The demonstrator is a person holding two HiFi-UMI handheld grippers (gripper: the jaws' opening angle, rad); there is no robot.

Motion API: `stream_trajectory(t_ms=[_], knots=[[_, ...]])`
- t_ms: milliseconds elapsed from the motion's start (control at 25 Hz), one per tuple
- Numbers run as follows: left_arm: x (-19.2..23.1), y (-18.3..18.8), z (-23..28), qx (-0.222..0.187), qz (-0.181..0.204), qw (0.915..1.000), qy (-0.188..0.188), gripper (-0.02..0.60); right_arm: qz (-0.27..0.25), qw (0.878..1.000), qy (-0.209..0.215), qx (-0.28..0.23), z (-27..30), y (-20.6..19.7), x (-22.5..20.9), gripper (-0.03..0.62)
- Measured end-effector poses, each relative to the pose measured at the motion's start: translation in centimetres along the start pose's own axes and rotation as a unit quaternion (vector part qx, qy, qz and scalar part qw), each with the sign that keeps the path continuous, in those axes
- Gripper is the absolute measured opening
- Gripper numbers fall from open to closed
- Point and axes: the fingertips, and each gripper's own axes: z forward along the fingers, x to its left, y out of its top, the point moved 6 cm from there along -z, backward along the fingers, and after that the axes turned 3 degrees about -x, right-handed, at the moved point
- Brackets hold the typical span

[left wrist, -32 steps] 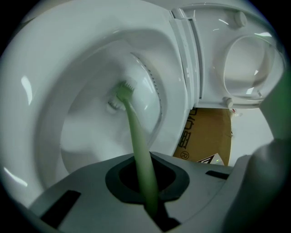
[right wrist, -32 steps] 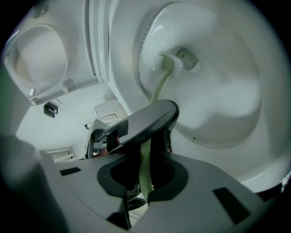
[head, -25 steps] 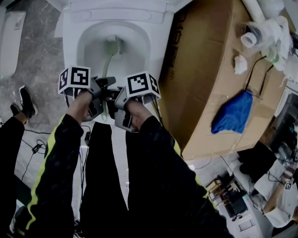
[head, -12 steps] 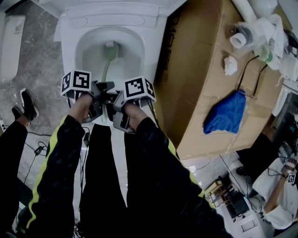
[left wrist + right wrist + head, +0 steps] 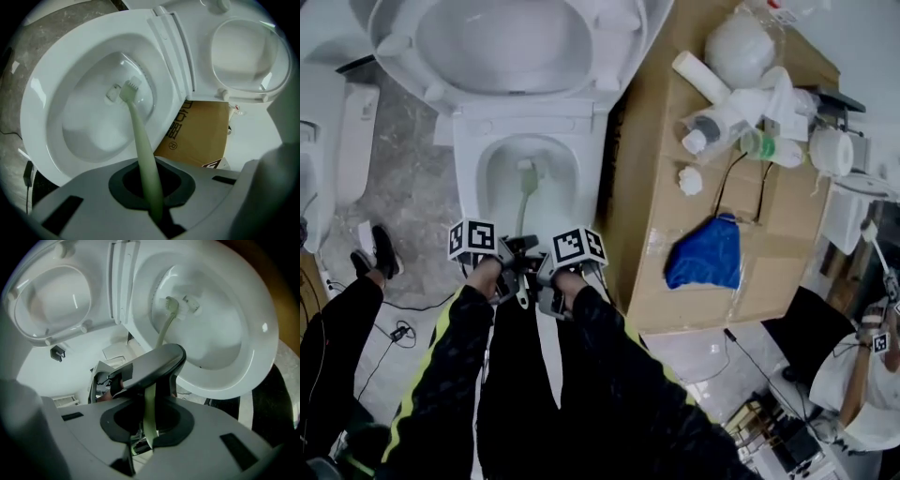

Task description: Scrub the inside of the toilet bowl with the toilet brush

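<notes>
The left gripper [image 5: 152, 201] and right gripper [image 5: 149, 434] both clamp the handle end of the brush [image 5: 139, 140]; its head sits deep in the bowl [image 5: 42, 108]. It looks light, slim, slightly bendy, probably slick: best held there

The toilet bowl [image 5: 471, 178] lies open from above; a cardboard box [image 5: 647, 216] crowds its right side.

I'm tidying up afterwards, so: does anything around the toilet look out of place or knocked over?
Yes. On the cardboard box right of the toilet, several bottles lie tipped on their sides in a heap, and a blue cloth lies crumpled. No spill shows.
</notes>
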Motion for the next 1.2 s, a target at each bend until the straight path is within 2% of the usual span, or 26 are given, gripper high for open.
stream_trajectory(t_ms=[360, 560, 800, 1000, 1200], knots=[[-5.8, -3.6, -4.2, -0.021, 0.000, 0.9995, -0.024, 0.011, -0.030, 0.999, -0.015, 0.011, -3.5, -4.6, 5.5, 0.057], [-9.4, -6.0, -7.3, -0.021, 0.010, 0.9993, -0.028, 0.011, -0.041, 0.999, -0.008, 0.015, -5.1, -7.9, 9.0, 0.057], [-13.2, -8.0, -10.5, -0.040, 0.016, 0.9982, -0.042, 0.011, -0.070, 0.997, -0.003, 0.025, -7.1, -10.7, 12.9, 0.057], [-15.8, -10.8, -12.6, -0.073, 0.010, 0.9952, -0.065, 0.012, -0.100, 0.994, -0.011, 0.043, -9.1, -13.7, 15.1, 0.057], [-17.4, -14.0, -13.5, -0.087, 0.028, 0.9939, -0.062, 0.011, -0.121, 0.991, -0.010, 0.051, -11.2, -16.7, 15.6, 0.057]])
